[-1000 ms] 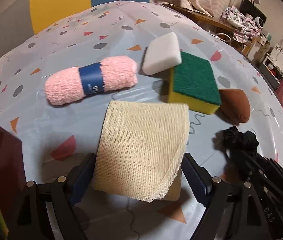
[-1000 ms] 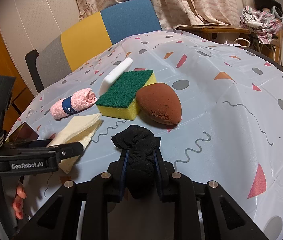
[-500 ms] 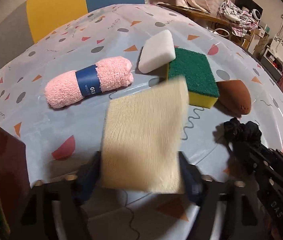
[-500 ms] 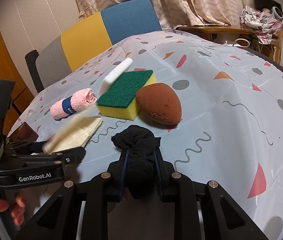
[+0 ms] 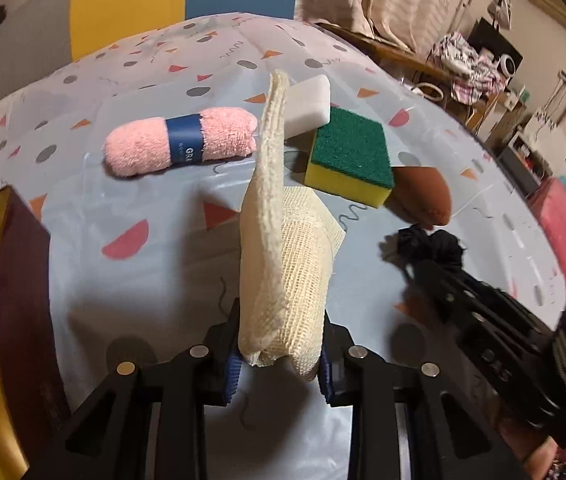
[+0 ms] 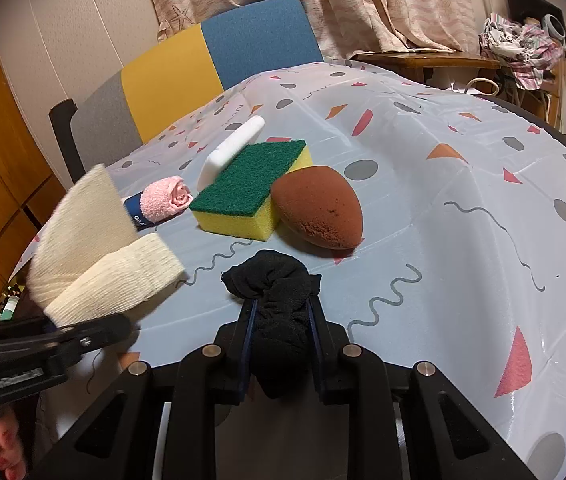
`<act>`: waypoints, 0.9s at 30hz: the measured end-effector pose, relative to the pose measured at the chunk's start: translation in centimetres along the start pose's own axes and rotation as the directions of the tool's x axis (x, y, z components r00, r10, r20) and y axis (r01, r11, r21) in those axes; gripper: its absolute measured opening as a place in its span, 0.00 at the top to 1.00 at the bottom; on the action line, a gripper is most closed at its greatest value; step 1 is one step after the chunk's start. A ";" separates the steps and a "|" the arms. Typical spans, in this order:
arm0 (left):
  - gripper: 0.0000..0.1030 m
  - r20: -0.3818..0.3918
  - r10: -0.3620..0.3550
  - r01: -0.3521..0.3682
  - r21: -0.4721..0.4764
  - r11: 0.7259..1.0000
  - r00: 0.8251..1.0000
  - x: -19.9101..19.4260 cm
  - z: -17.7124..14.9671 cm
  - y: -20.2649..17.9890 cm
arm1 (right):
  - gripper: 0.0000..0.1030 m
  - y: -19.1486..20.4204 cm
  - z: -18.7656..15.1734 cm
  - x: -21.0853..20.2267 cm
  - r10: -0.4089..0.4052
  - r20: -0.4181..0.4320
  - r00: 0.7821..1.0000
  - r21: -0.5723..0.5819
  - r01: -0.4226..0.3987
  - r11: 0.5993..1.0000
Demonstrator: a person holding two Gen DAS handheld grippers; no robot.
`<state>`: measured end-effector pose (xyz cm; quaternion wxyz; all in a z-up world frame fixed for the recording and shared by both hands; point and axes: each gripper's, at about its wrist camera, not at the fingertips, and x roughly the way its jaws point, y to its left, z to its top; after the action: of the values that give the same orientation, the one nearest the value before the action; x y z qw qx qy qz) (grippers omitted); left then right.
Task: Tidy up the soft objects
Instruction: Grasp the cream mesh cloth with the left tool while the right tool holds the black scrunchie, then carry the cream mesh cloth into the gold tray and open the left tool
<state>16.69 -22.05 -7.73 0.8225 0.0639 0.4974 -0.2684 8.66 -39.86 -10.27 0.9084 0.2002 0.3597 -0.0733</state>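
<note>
**Soft items mid-sort: cream cloth and black fabric both in my claws**

Cream mesh cloth (image 5: pixel 283 276) sits clenched between the fingers of my left gripper (image 5: pixel 279 354), lower centre of the left wrist view; it stands up folded, one edge rising toward the upper middle of the frame. From the right wrist view the same cloth (image 6: pixel 95 248) shows at left, lifted off the table, fanned in two layers.

Black fabric bundle (image 6: pixel 279 304) is pinched in my right gripper (image 6: pixel 281 344), lower centre of that frame, its bunched top sticking out past the fingertips.

On the patterned tablecloth (image 6: pixel 463 208), centre of the frame: green-and-yellow sponge (image 6: pixel 253 196), with a white foam block (image 6: pixel 231 148) leaning against its far side and a brown egg-shaped sponge (image 6: pixel 317 212) touching its right side. Pink rolled towel with a blue band (image 6: pixel 161 202) lies just left of the sponge.

Left edge of the left wrist view: a dark box (image 5: pixel 23 300), contents blurred
</note>
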 end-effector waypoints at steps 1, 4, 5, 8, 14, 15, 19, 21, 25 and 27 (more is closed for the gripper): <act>0.71 0.003 -0.009 0.009 -0.004 1.000 1.000 -0.3 -0.2 0.0 | 0.78 0.0 0.0 0.0 -0.002 0.000 1.000 -0.001 0.002 1.000; 0.71 0.021 -0.049 0.049 -0.014 0.999 0.999 -1.7 -0.7 -0.3 | 0.78 0.0 0.0 0.0 -0.006 -0.001 1.000 -0.005 0.006 1.000; 0.71 0.027 -0.062 0.062 -0.014 0.998 0.998 -2.2 -0.9 -0.5 | 0.78 0.0 0.0 0.0 -0.007 -0.001 1.000 -0.006 0.007 1.000; 0.71 0.051 -0.085 0.085 -0.003 0.996 0.995 -3.8 -1.4 -1.0 | 0.78 0.0 0.0 0.0 -0.007 -0.001 1.000 -0.006 0.007 1.000; 0.71 0.121 -0.082 0.081 0.007 0.997 0.989 -7.4 -2.3 -0.6 | 0.78 0.1 0.0 0.0 -0.014 -0.001 1.000 -0.013 0.014 1.000; 0.71 0.133 -0.075 0.076 0.004 0.997 0.988 -8.2 -2.5 -0.3 | 0.78 0.2 -0.1 0.0 -0.016 -0.001 1.000 -0.015 0.016 1.000; 0.71 0.174 -0.061 0.067 -0.029 0.997 0.983 -10.7 -3.2 1.8 | 0.78 0.3 -0.1 0.1 -0.025 -0.002 1.000 -0.022 0.025 0.999; 0.71 0.188 -0.053 0.063 -0.051 0.997 0.981 -11.5 -3.5 2.8 | 0.78 0.4 -0.1 0.1 -0.027 -0.003 1.000 -0.024 0.027 0.999; 0.71 0.205 -0.021 0.052 -0.148 0.988 0.979 -12.9 -4.1 6.1 | 0.78 0.6 -0.1 0.1 -0.038 -0.005 0.999 -0.032 0.037 0.999; 0.71 0.215 0.009 0.033 -0.191 0.981 0.977 -13.4 -4.2 7.7 | 0.78 0.7 -0.1 0.1 -0.043 -0.006 0.999 -0.037 0.043 0.998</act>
<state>12.42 -8.91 0.34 0.8720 -0.0488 0.4297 -0.2293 8.88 -39.22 -10.19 0.9090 0.1759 0.3681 -0.0855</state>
